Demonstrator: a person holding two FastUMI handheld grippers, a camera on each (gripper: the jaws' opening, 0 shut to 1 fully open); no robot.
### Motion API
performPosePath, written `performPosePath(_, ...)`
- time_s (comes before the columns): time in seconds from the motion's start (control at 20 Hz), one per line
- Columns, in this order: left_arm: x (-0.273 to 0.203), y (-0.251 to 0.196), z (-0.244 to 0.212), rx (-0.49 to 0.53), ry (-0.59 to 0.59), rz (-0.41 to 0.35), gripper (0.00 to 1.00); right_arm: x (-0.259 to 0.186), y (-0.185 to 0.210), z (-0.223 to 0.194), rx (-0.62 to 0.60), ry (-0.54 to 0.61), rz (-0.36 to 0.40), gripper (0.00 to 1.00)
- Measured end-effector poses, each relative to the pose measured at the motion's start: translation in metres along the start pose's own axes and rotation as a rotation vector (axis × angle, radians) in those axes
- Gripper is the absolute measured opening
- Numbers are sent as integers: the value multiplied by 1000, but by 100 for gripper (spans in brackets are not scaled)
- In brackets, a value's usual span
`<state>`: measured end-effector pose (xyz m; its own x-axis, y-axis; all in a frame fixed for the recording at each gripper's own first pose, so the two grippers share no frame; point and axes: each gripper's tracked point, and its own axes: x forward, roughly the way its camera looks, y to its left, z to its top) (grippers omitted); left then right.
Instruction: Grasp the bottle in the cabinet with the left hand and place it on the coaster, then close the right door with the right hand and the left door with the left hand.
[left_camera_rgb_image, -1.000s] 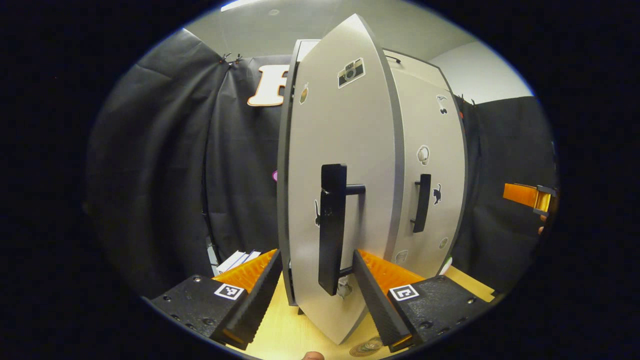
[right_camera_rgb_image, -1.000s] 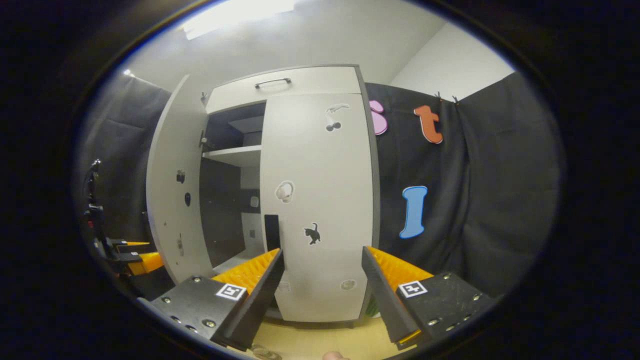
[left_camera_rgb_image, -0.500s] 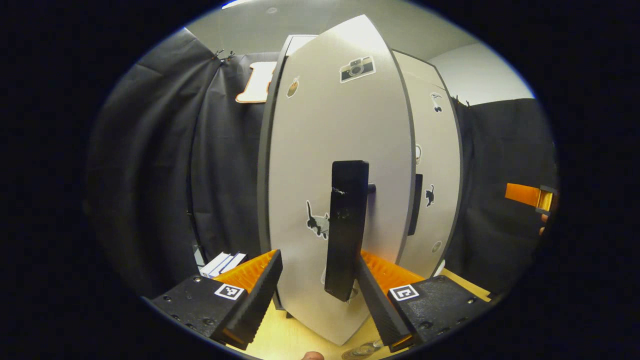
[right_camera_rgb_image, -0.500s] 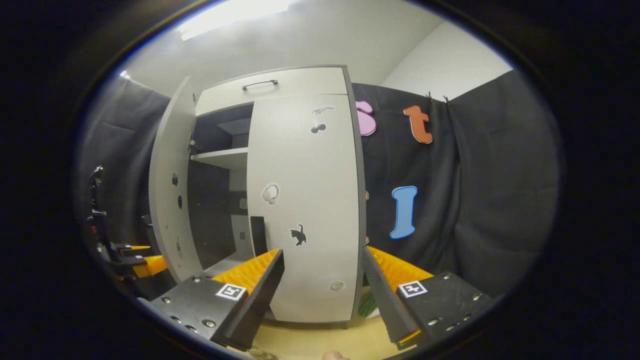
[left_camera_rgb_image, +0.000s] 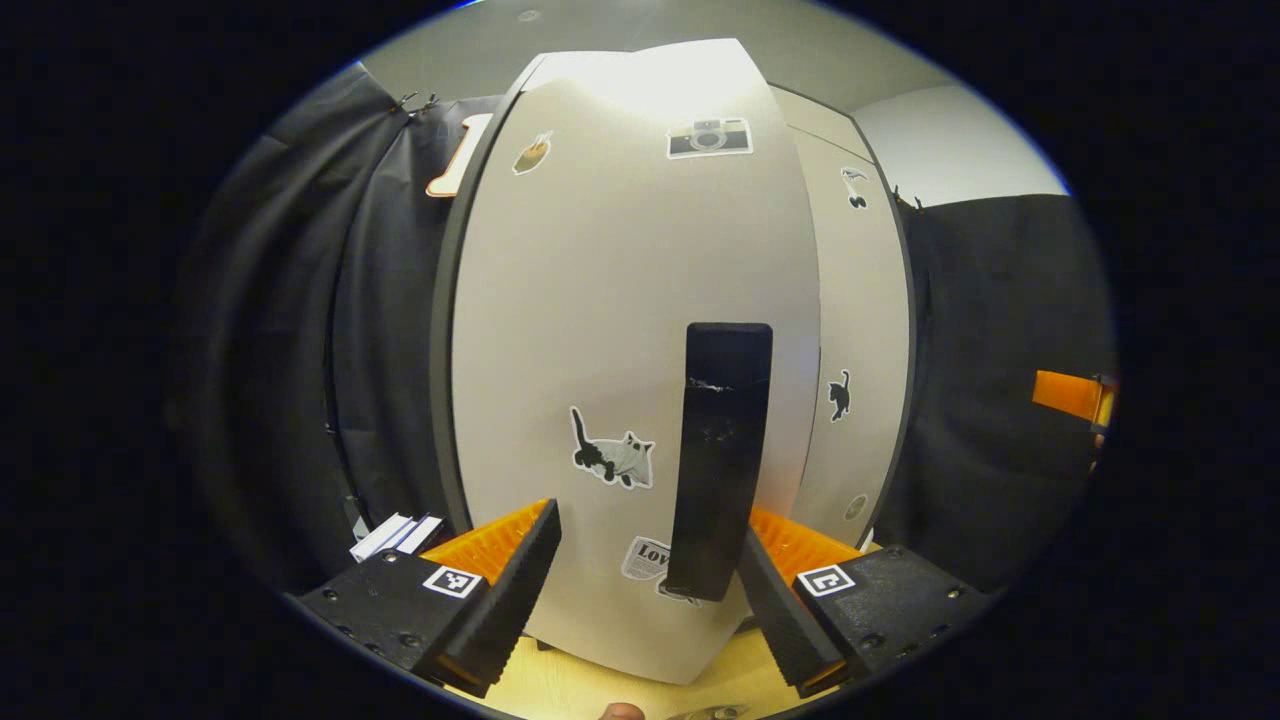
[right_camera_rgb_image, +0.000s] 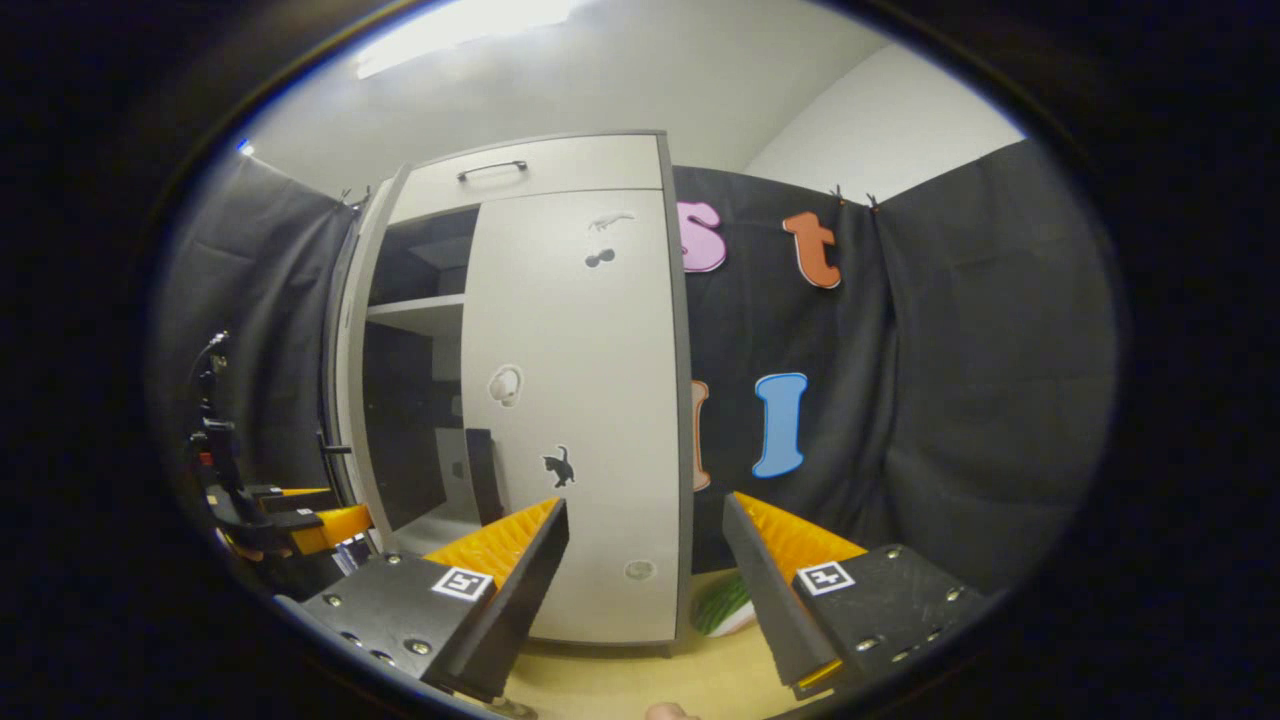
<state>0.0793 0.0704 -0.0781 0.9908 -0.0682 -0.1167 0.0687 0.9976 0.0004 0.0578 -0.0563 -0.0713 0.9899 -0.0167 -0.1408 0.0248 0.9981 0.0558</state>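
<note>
Left gripper (left_camera_rgb_image: 645, 560) level before the left door (left_camera_rgb_image: 620, 330), fingers apart astride its handle (left_camera_rgb_image: 722, 460).

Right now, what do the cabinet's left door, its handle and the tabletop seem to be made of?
Left door: likely laminated board, matt pale grey; flat, even face with a darker edge band and stickers lying flat.
Handle: black, probably painted metal or plastic; slightly glossy, with scuffs near the top.
Tabletop: light wood or wood-look laminate; pale yellow, smooth, grain too faint to tell.

One cabinet (right_camera_rgb_image: 560, 400), two doors (left_camera_rgb_image: 620, 330), two grippers (left_camera_rgb_image: 648, 590), one table (right_camera_rgb_image: 640, 680).
</note>
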Motion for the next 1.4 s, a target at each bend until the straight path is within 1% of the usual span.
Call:
performPosePath(0.35,39,-16,-3,1,13,-13,100,-3,-18,-6,0,19,-28,95)
performPosePath(0.65,47,-24,0,18,17,-26,100,-2,-29,-12,7,32,-55,95)
performPosePath(0.8,49,-24,1,26,14,9,100,-2,-35,-17,15,43,-69,95)
performPosePath(0.85,49,-24,0,29,13,20,100,-1,-36,-18,18,44,-74,92)
performPosePath(0.95,50,-24,0,35,8,36,100,0,-35,-18,21,46,-75,92)
performPosePath(1.0,50,-25,0,38,8,41,100,-1,-36,-18,16,45,-77,95)
performPosePath(1.2,51,-26,1,47,3,58,100,-1,-37,-18,9,47,-83,95)
performPosePath(1.25,51,-26,0,48,4,60,100,-1,-37,-18,9,48,-83,92)
performPosePath(1.35,52,-26,0,52,3,65,100,-1,-37,-17,8,48,-82,92)
performPosePath(1.4,52,-27,1,54,4,67,100,-2,-37,-17,9,48,-80,95)
